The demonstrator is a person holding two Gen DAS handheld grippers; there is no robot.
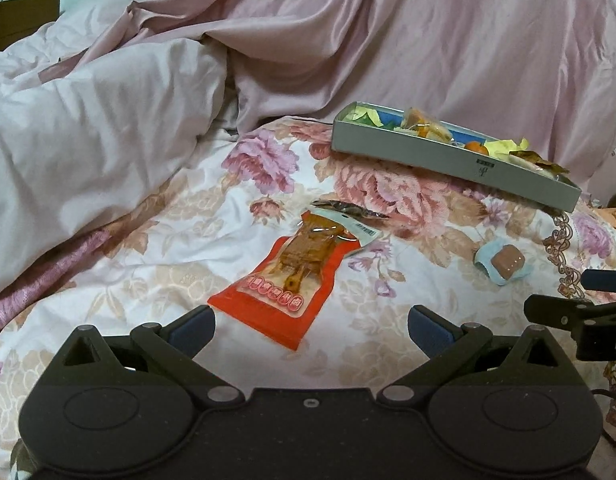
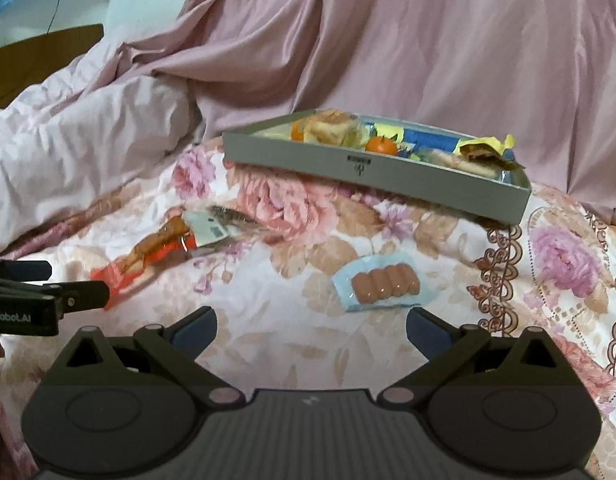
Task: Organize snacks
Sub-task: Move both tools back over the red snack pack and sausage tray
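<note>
So both tools are wide apart right now with nothing between the pads. My left tool (image 1: 311, 330) hangs just over the near end of the red jerky packet (image 1: 286, 280), and my right tool (image 2: 311, 330) sits just short of the blue sausage pack (image 2: 382, 286). Both snacks lie flat on the floral bedspread (image 1: 156, 264), apart from each other, with a small dark fish packet (image 1: 348, 209) touching the far end of the red one. The grey tray (image 2: 348, 168) is farther back and already has oranges and wrapped stuff in it.

What worries me:

- The bed is soft. If I press down to pinch a flat packet, I'll probably grab a fold of fabric too and drag the sheet along.
- The red packet is thin and slick, so a grip on the edge could let it slide out halfway to the tray.
- That fish packet might come along or get flicked away, since the two overlap a bit.
- The tray looks tilted on the lumpy bedding, its near side lower. Dropping something on the rim could tip it or spill what's inside.
- The tools are near each other, so reaching at once risks a bump.
</note>
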